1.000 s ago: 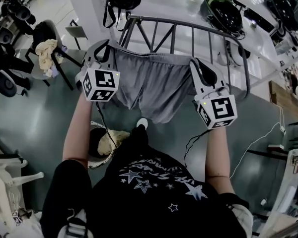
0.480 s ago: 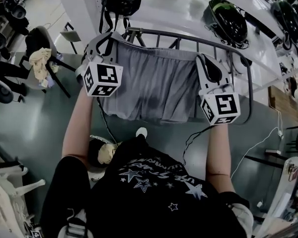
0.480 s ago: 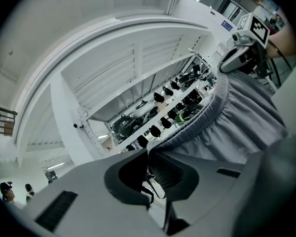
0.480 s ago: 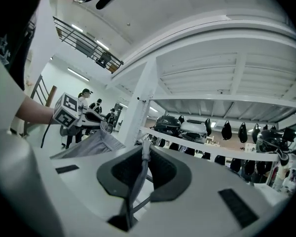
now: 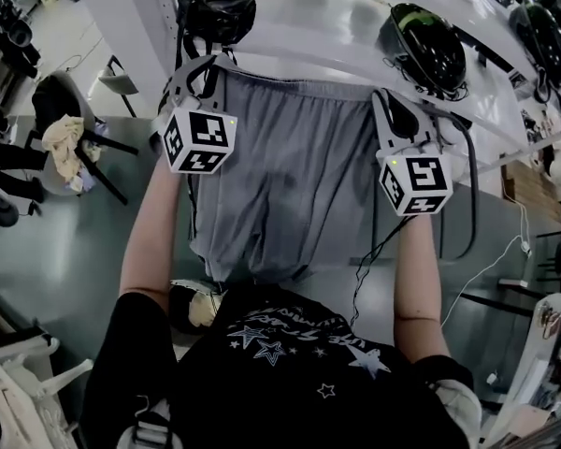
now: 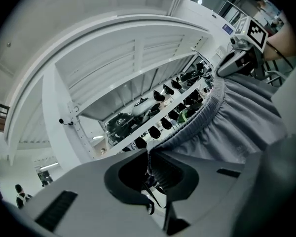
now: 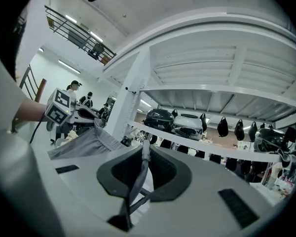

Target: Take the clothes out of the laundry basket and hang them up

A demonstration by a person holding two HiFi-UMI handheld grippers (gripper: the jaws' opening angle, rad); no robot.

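Grey shorts hang mid-air, waistband stretched between left claw and right claw, both pinched shut on its corners; risk: one thin corner slips under tension and the garment drops lopsided.

Ahead of me runs a white shelf carrying a black helmet with green trim, and a second dark helmet sits further along to my right. A black bag hangs by its straps at the shelf's left post. Off to my left a dark chair stands on the grey-green floor with a cream cloth bunched on it. A white cable trails over the floor on my right. In the right gripper view a black helmet and a white helmet sit side by side on a shelf, and people stand far off.
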